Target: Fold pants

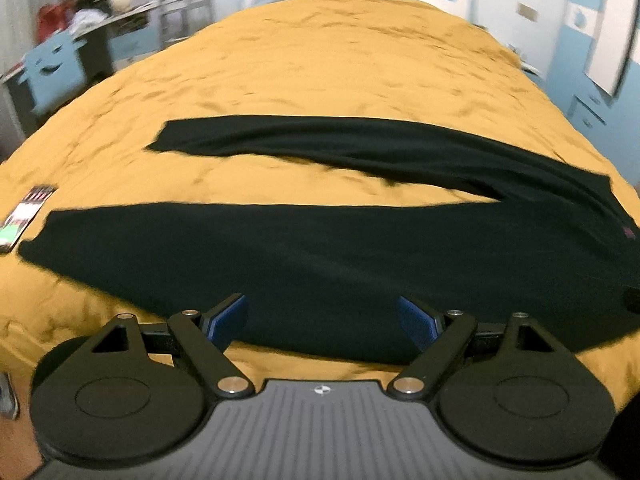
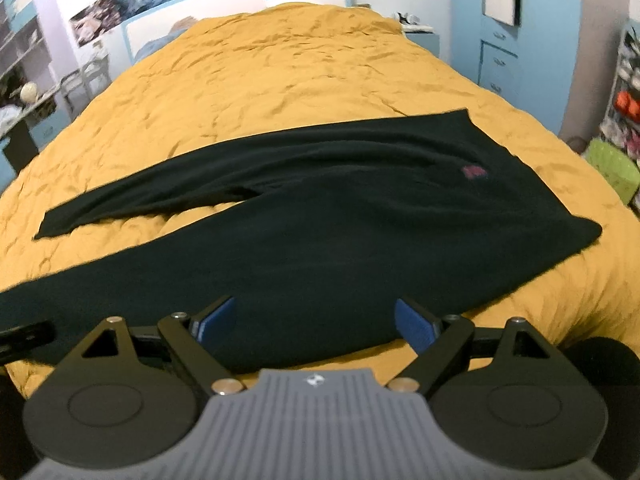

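Black pants (image 1: 320, 256) lie spread flat on a mustard-yellow bed cover (image 1: 320, 60), legs apart and pointing left, waist to the right. A small red logo (image 2: 475, 172) marks the waist area. My left gripper (image 1: 322, 314) is open and empty, hovering over the near leg's lower edge. My right gripper (image 2: 314, 316) is open and empty, hovering over the near edge of the pants (image 2: 320, 240) close to the hip. The left gripper's tip (image 2: 24, 334) shows at the left edge of the right wrist view.
A phone-like object (image 1: 24, 216) lies on the cover left of the near leg's cuff. A desk and shelves (image 1: 80, 32) stand left of the bed; blue drawers (image 2: 498, 68) and a green basket (image 2: 612, 168) stand to the right.
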Demonstrator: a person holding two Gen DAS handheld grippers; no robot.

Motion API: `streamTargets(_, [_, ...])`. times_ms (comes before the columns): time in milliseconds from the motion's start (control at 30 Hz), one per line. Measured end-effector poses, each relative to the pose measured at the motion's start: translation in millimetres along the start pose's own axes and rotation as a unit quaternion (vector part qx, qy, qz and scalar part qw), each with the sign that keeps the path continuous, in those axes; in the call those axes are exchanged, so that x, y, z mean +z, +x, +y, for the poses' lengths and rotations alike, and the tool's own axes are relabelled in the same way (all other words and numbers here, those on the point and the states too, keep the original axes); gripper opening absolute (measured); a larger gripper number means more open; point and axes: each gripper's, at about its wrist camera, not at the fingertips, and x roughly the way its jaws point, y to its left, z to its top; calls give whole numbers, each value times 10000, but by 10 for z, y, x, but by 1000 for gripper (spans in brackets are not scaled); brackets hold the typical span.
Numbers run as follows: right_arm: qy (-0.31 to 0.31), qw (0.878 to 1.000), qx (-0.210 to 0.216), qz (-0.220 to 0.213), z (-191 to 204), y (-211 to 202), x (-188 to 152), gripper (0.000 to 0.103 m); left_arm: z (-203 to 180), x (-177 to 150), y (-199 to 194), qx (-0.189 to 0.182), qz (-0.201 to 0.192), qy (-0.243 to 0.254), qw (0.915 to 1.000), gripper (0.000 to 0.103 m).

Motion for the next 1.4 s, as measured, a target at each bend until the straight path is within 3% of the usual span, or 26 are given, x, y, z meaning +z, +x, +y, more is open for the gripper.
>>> streamTargets(167, [950,9944,444,93,-639,122,99,82,668,30,16,253,188,-649,9974,98])
streamTargets(267, [1252,9914,368,88,-972,175,152,82,1100,50,32,397,301,-1161,9920,95])
streamTargets(333, [1453,9888,336,86,-1176,194,182,81,1469,60,36,524,160,-1625,9852,95])
streamTargets(400, [1737,9842,337,59,-1392,201,188,77,1797,82,22,573,64,-2154,9748,94])
streamTargets(533, [2567,9655,437,64,-1804,253,189,72,2461,77,62,383,-62,-3407,9394,86])
streamTargets(633, [3295,9426,532,83,-2104,312,149,63,2697,54,125,116,-166,-3969,9177,81])
streamTargets(700, [3656,9290,578,26,-2274,324,99,56,2779,47,190,-35,-309,-4122,9106,79])
streamTargets(900, [4031,9133,578,-109,-2470,363,112,51,2866,56,362,-151,-532,-4192,9062,73])
streamTargets(1067, [4290,9018,489,-204,-2586,371,132,48,2952,50,485,-222,-466,-4443,8944,70])
streamTargets(1233, [4412,8960,422,-261,-2660,429,181,45,2935,138,540,-56,-411,-4480,8931,69])
streamTargets(1300, [4373,8984,353,-208,-2652,440,168,25,2901,191,536,174,-335,-4448,8948,49])
streamTargets(1333, [4308,9021,245,-102,-2647,467,186,7,2879,216,525,351,-277,-4402,8968,35])
streamTargets(1367, [4279,9036,205,-22,-2646,483,187,0,2863,235,515,429,-245,-4368,8982,23])
streamTargets(1400, [4301,9024,250,26,-2656,493,185,0,2853,243,496,428,-250,-4367,8982,16])
